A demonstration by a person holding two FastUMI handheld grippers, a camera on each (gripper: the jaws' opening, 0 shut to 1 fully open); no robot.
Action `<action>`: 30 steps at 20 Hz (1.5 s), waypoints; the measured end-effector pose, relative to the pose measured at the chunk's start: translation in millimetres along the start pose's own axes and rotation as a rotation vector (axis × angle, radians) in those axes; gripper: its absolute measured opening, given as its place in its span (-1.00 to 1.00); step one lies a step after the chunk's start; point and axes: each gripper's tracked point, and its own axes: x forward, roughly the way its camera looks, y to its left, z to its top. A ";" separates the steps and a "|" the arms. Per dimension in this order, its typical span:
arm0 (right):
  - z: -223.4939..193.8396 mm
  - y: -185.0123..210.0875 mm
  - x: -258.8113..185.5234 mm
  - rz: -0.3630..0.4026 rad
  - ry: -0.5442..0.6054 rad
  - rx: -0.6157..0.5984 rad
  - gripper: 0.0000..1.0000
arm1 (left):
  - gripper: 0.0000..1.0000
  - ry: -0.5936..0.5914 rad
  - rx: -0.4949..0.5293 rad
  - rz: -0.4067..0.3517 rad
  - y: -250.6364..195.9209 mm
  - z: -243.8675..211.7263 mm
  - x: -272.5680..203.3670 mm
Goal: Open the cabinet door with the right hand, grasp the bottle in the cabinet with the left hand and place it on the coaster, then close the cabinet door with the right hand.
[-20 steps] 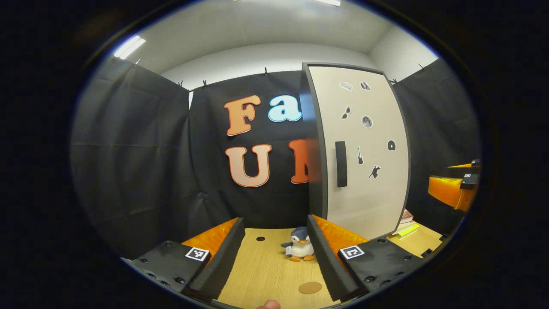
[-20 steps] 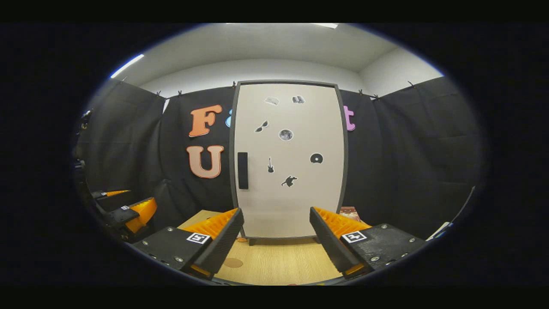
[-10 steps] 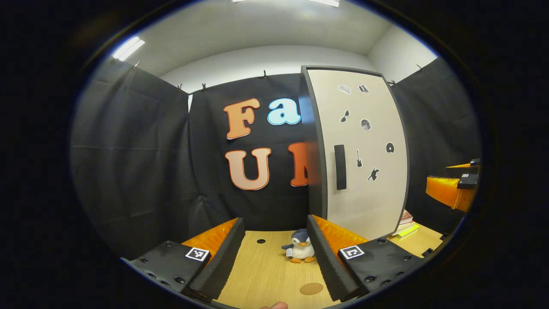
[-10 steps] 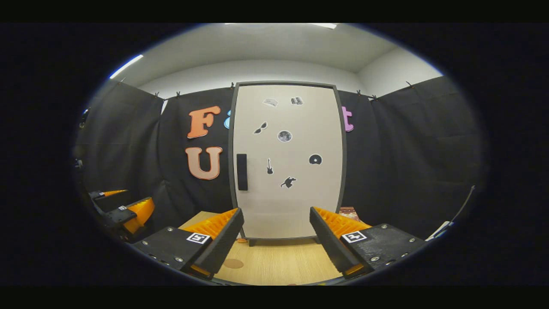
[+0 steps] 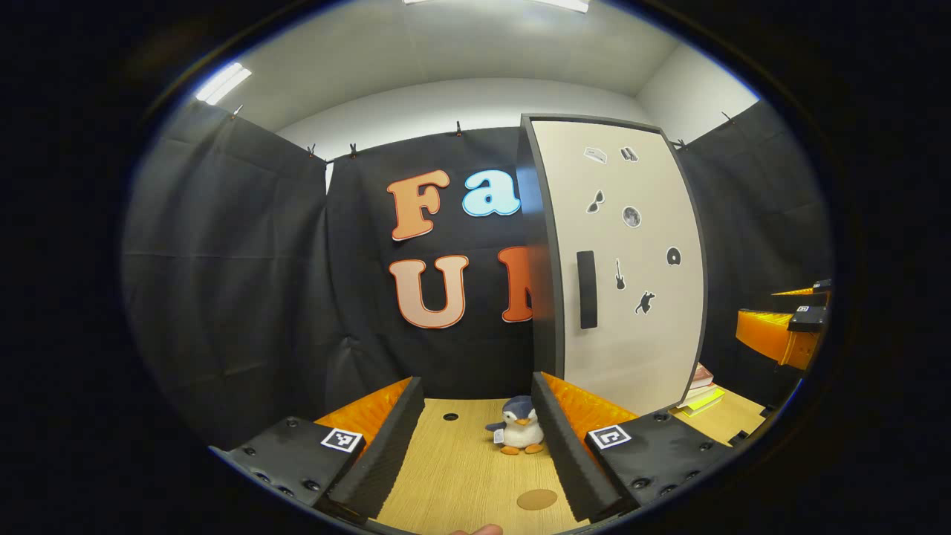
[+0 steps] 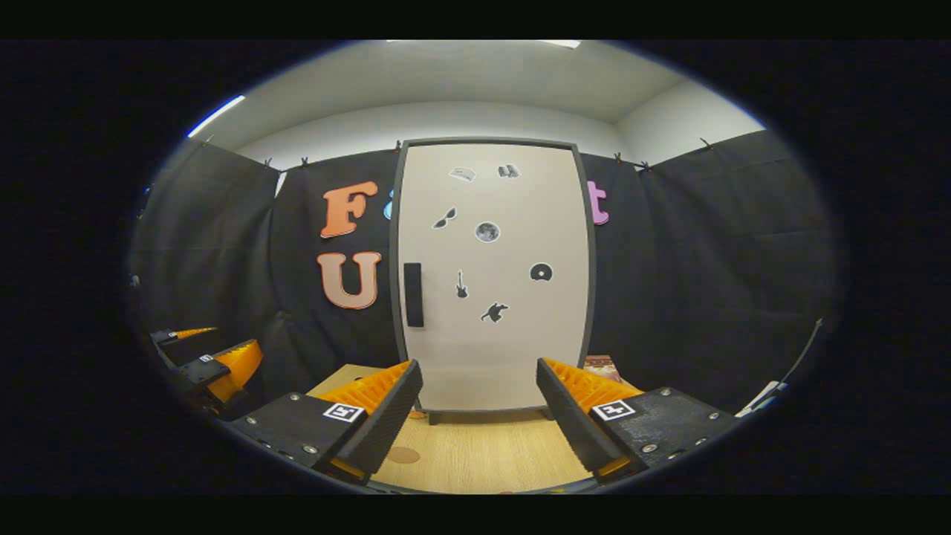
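1 cabinet (image 6: 490, 275), 1 coaster (image 5: 536, 499), 1 penguin (image 5: 518, 434).

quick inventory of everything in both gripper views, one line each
cabinet: 1, beige door shut, dark frame, centre back of table
door handle: 1, black, door's left edge
stickers: several, black and grey, on door
coaster: 1, brown, round, on table near front
penguin plush: 1, blue-white, left of cabinet
books: small stack, right of cabinet
table: 1, light wood
left gripper: open, empty
right gripper: open, empty, facing door
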 end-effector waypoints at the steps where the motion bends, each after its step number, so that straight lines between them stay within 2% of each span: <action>1: -1.4 2.1 1.6 0.003 0.002 0.000 0.92 | 0.89 0.002 0.001 0.000 0.8 -1.7 1.3; 4: -3.3 10.5 9.9 0.014 0.009 0.001 0.97 | 0.89 0.007 0.003 0.005 4.4 -3.4 4.7; 6: -4.4 20.1 18.2 0.027 0.012 0.002 0.92 | 0.89 0.010 0.008 0.011 9.8 -5.8 7.5; 7: -3.6 25.7 23.9 0.034 0.012 0.002 0.97 | 0.89 0.010 0.008 0.011 12.5 -6.2 9.9; 11: 3.0 52.6 52.7 0.062 0.003 -0.001 0.97 | 0.89 0.016 0.004 0.018 27.5 -10.7 21.8; 12: 5.2 60.0 61.0 0.067 0.000 -0.001 0.92 | 0.89 0.020 0.004 0.018 31.1 -12.6 25.4; 15: 9.8 79.9 88.4 0.078 -0.007 -0.013 0.97 | 0.89 0.021 0.006 0.016 41.0 -15.5 36.4; 16: 9.2 86.3 97.8 0.083 -0.003 -0.019 0.92 | 0.89 0.020 0.006 0.016 43.7 -16.2 41.1; 18: 7.5 95.7 117.3 0.082 0.003 -0.029 0.97 | 0.89 0.015 0.005 0.018 51.2 -17.7 48.6; 21: 8.8 107.7 148.1 0.076 0.007 -0.038 0.91 | 0.90 0.025 0.002 0.009 58.4 -25.2 62.2; 22: 11.2 110.8 159.2 0.075 0.005 -0.037 0.97 | 0.89 0.029 0.000 0.006 60.5 -27.0 66.6; 25: 19.2 116.1 185.2 0.059 -0.007 -0.057 0.92 | 0.89 0.031 0.001 0.006 71.5 -32.3 75.1; 27: 22.4 119.4 201.7 0.050 -0.011 -0.055 0.97 | 0.89 0.034 0.001 0.010 79.1 -34.9 82.6; 30: 24.1 122.0 221.0 0.039 -0.007 -0.046 0.91 | 0.90 0.041 -0.001 0.019 88.5 -41.1 83.3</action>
